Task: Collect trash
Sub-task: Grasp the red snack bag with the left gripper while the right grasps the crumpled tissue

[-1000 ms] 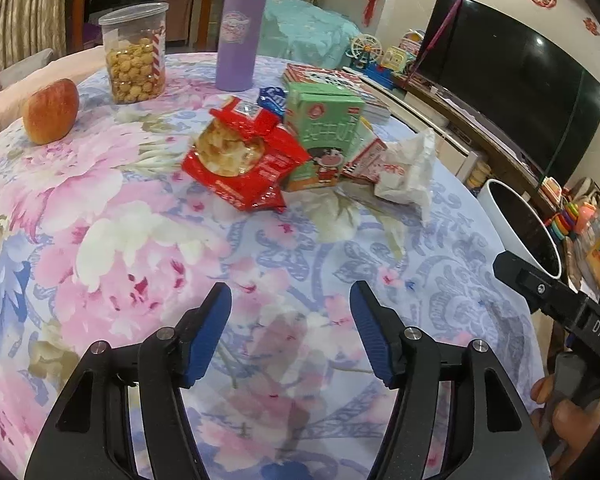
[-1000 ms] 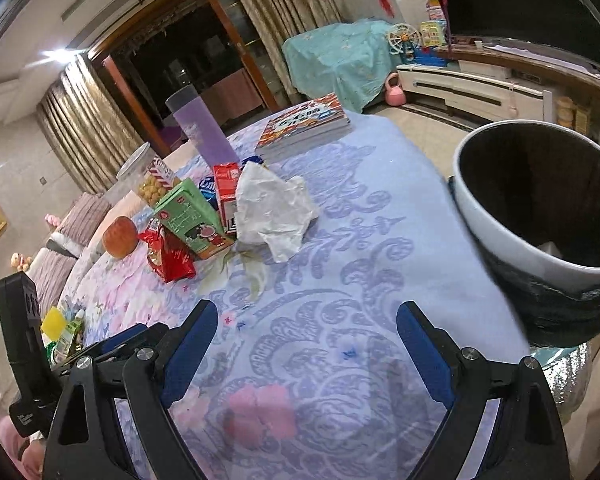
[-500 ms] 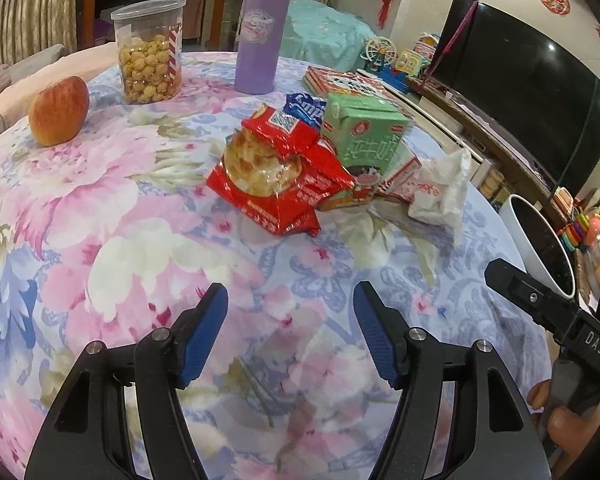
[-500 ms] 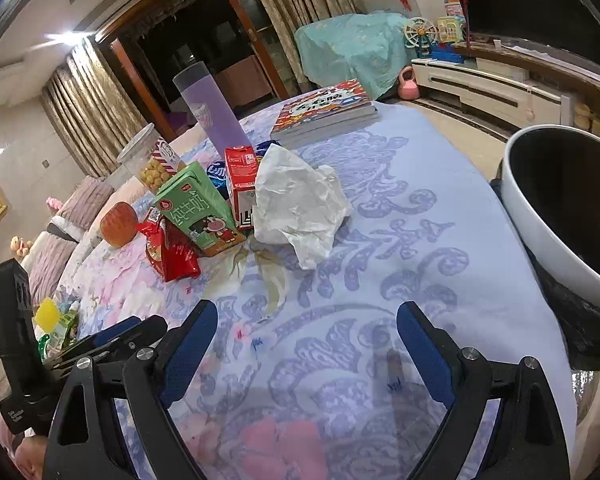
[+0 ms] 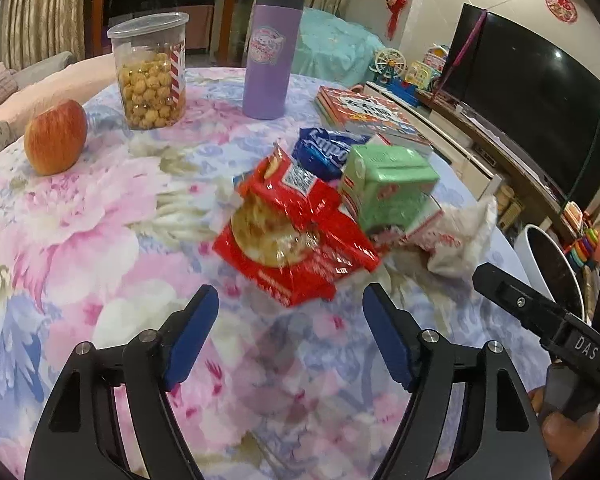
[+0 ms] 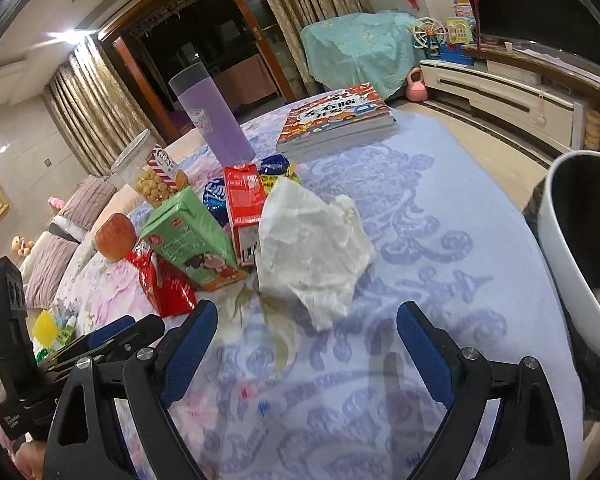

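On the floral tabletop (image 5: 80,240), both hand-held grippers gape wide: left (image 5: 290,332) before the red crinkled snack wrapper (image 5: 296,236), right (image 6: 306,340) before the crumpled white tissue (image 6: 312,252).

Red snack wrapper (image 5: 296,236) glossy crinkled foil; tissue (image 6: 312,248) matt crumpled paper; surface (image 5: 80,240) smooth floral cloth; green carton (image 5: 388,184) waxy card.

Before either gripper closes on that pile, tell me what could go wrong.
1. The red snack wrapper lies against the green carton; the left gripper closing on it may topple the carton.
2. The crumpled white paper touches the cartons too, so the right gripper may drag them along.
3. The bin stands past the table edge; loose trash could miss it.
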Demonstrator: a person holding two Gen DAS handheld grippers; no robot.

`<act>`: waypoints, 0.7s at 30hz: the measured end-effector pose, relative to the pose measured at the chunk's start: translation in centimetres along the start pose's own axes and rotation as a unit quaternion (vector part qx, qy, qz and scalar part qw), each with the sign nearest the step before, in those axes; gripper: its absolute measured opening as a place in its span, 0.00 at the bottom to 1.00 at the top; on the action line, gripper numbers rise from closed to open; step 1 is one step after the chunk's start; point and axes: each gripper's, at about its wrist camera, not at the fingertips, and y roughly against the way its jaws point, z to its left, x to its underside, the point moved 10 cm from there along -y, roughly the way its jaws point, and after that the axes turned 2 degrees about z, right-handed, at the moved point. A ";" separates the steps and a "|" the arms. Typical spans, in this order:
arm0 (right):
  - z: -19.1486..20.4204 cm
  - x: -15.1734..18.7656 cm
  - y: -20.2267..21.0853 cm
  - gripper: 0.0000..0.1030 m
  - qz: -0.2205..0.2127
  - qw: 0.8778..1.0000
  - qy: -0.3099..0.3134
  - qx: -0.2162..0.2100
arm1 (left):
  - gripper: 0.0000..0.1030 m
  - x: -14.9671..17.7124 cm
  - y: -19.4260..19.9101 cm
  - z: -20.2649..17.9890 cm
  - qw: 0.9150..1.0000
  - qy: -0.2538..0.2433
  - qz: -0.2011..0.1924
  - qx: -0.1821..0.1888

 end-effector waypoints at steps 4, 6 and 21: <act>0.1 -0.7 -1.2 0.90 0.003 1.000 0.003 0.002 | 0.74 -0.6 -0.8 0.2 1.000 0.004 -0.003 0.000; -0.1 -0.9 -1.8 0.90 0.003 1.000 0.001 0.005 | 0.73 -0.7 -1.1 0.0 1.000 0.002 -0.005 0.003; -0.9 -0.4 -1.0 0.48 -0.006 1.000 -0.003 0.005 | 0.02 1.0 -0.3 -0.7 0.999 -0.014 0.006 0.032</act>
